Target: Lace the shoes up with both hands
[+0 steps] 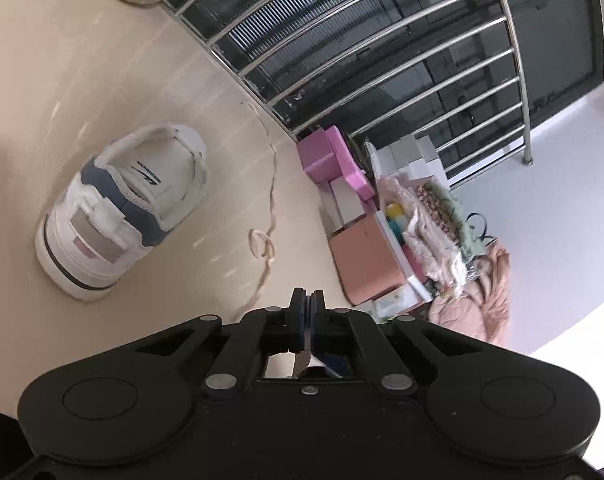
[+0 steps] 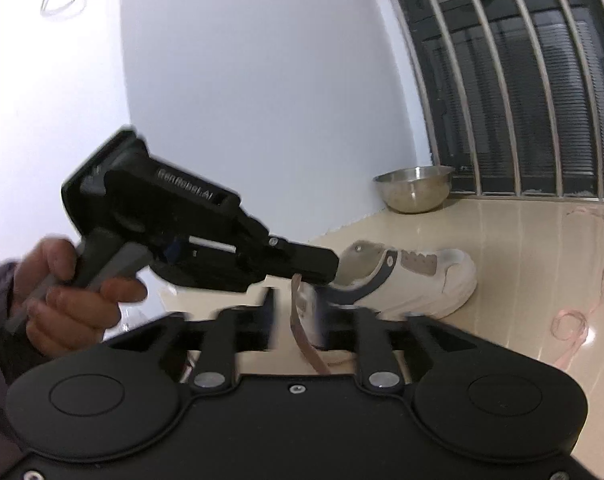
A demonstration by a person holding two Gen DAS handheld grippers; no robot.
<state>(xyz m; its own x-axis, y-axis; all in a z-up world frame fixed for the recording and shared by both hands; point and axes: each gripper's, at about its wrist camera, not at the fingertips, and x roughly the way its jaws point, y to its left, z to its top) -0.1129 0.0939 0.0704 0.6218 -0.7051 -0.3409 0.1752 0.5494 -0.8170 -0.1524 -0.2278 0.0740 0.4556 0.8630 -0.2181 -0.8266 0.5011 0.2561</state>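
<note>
While the left tongs (image 1: 306, 300) stand pressed together on a flat tan shoelace (image 2: 302, 336), the right tongs (image 2: 295, 316) stand parted, with the lace running up between them, and their pads do not press on it. In the right wrist view the left tongs reach in from the left, the lace hanging from their tip, and a hand (image 2: 67, 292) with a dark sleeve grips their handle and trigger. One white sneaker (image 2: 406, 280) with blue and tan panels lies on its side on the glossy beige floor (image 2: 522, 280), just beyond both tongs; the left wrist view shows a like sneaker (image 1: 121, 212) resting on that floor, its opening upward. A second, pinkish lace (image 1: 267, 216) trails loose across the floor beside it, coiled into a small loop. Near the wall stands a steel bowl (image 2: 414, 192), close to a barred window (image 2: 522, 80). Pink and white boxes (image 1: 342, 184) and bundled fabric are piled below the bars.
</note>
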